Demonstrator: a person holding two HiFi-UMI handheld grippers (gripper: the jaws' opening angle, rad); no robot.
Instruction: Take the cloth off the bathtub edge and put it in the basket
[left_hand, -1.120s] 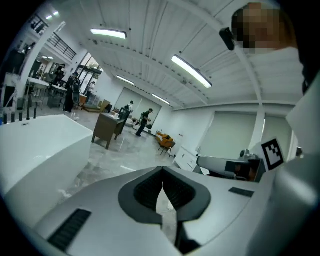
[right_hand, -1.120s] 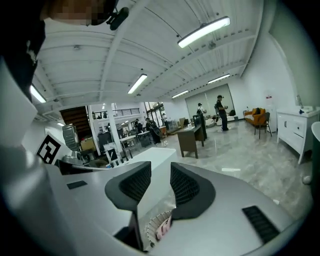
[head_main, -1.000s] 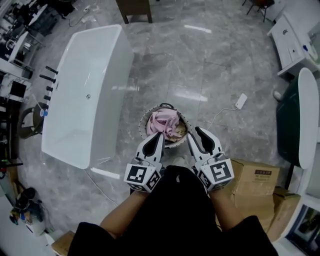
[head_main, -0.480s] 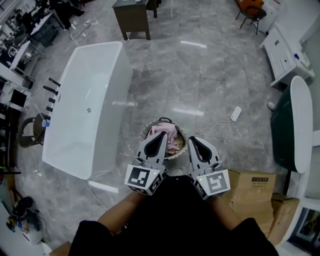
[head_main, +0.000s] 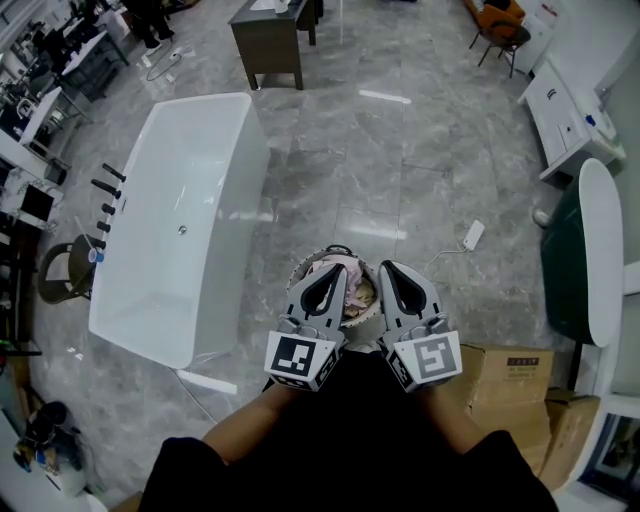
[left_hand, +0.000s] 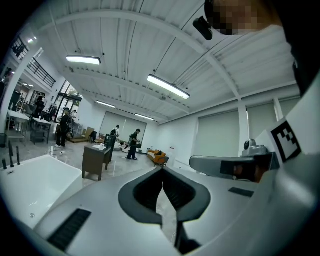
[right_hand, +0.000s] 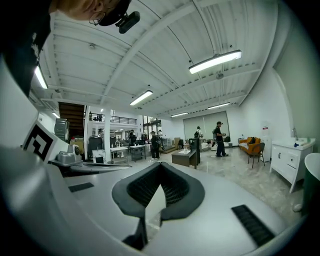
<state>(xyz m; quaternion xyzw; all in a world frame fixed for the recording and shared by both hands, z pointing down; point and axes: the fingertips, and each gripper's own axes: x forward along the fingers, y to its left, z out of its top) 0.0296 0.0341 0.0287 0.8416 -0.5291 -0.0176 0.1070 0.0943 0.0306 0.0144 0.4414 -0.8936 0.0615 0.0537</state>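
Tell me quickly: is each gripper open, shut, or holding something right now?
Left gripper: shut, holding nothing.
Right gripper: shut, jaws just closed, nothing between them.

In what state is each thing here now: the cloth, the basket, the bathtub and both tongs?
cloth: lying bunched inside the basket
basket: upright on the floor, holding the cloth
bathtub: empty, no cloth on its edge
left tongs: shut, nothing between them
right tongs: just closed, shut, nothing between them

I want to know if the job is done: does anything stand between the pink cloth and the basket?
Nothing visible does: the pink cloth lies in the basket, beneath the left hand-held gripper and right hand-held gripper, both shut and empty.
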